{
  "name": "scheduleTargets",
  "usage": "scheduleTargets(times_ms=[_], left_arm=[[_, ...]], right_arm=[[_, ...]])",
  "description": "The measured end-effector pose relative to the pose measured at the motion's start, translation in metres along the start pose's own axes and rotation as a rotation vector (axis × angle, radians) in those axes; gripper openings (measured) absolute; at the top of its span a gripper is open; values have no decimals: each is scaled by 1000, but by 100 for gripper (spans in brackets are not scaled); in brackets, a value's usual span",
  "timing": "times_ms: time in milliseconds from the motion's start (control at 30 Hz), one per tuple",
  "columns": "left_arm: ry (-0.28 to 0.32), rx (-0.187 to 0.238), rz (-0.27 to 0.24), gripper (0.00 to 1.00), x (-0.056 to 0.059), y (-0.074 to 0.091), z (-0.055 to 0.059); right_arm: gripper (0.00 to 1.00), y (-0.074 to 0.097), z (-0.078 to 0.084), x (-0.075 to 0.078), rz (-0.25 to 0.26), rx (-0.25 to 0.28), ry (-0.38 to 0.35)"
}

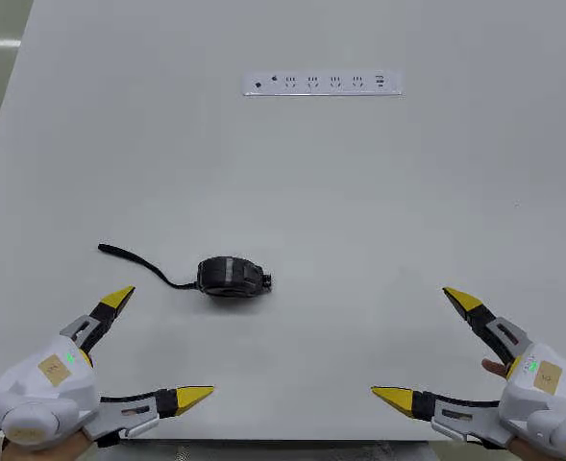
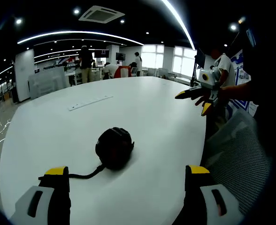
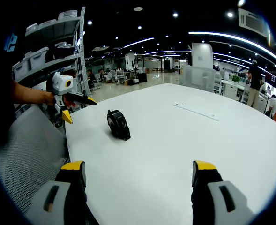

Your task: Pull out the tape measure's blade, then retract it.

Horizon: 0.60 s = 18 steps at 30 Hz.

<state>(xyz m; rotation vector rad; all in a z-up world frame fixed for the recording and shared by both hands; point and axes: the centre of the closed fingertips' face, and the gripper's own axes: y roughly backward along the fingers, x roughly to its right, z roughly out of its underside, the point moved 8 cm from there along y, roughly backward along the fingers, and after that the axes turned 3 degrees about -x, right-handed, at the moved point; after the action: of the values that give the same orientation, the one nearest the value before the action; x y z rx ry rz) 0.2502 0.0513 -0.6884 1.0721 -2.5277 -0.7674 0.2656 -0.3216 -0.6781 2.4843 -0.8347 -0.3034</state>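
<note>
Tape measure (image 1: 230, 277) (seemingly retracted), left gripper (image 1: 159, 344), right gripper (image 1: 419, 344), jaws apart

White table (image 1: 427, 240), black tape measure (image 1: 231, 277) near its front, power strip (image 1: 322, 84) farther back

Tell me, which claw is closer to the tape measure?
The left gripper: the tape measure lies nearer it, its strap trailing toward one tip; the right gripper is farther off.

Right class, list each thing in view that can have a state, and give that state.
Tape measure: blade in, not held.
Strap: lying stretched out.
Left hand-held gripper: open, empty.
Right hand-held gripper: open, empty.
Power strip: nothing plugged in.
</note>
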Motion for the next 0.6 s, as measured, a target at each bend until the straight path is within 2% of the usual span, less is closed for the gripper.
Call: scheduleTargets(times_ms=[367, 467, 600], left_arm=[[-26, -14, 13, 100, -5, -3, -6], [-34, -20, 20, 100, -8, -5, -7], [-48, -29, 30, 99, -11, -7, -8]], right_arm=[[94, -2, -1, 8, -18, -15, 33], [94, -3, -1, 11, -24, -34, 80], [92, -6, -2, 14, -39, -47, 95]])
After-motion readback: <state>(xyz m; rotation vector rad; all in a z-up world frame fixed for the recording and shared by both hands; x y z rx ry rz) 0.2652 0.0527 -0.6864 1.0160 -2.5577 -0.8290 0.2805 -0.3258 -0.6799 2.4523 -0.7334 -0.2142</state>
